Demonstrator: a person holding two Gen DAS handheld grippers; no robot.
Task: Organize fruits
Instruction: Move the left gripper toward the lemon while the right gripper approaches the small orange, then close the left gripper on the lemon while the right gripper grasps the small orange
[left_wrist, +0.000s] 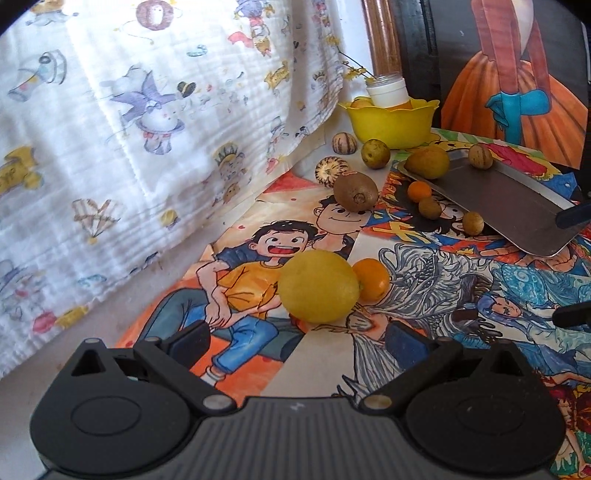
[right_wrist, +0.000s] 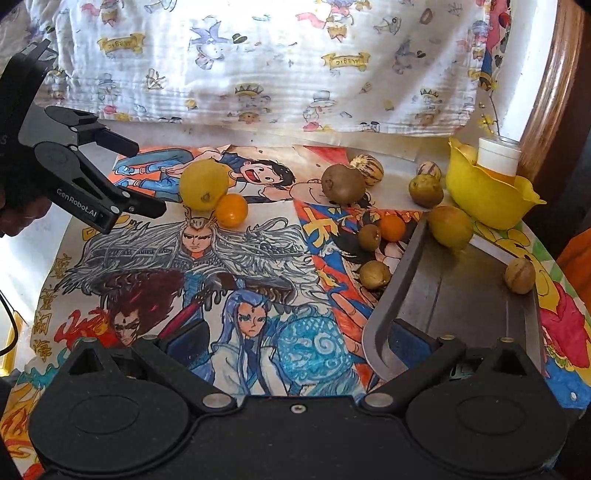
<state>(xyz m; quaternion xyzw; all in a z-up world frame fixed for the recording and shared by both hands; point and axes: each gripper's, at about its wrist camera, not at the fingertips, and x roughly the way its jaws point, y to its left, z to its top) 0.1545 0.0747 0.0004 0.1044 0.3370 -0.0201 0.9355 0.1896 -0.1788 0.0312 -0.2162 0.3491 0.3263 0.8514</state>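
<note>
On the table covered with colourful cartoon drawings (right_wrist: 258, 258), a metal tray (right_wrist: 461, 295) is lying at the right, holding a yellow pear-like fruit (right_wrist: 450, 226) at its far corner and a small brown fruit (right_wrist: 519, 275) by its right rim. A yellow bowl (right_wrist: 487, 195) is standing just beyond the tray. The left gripper (right_wrist: 144, 177) is reaching in level from the left, fingers spread wide and gripping nothing, facing the lemon (left_wrist: 318, 285), which is touching an orange (left_wrist: 373, 277). The right gripper (right_wrist: 295, 347) is hanging low, open and empty, one finger over the tray's near corner. A kiwi (right_wrist: 342, 183) and smaller fruits are sitting scattered between lemon and bowl.
</note>
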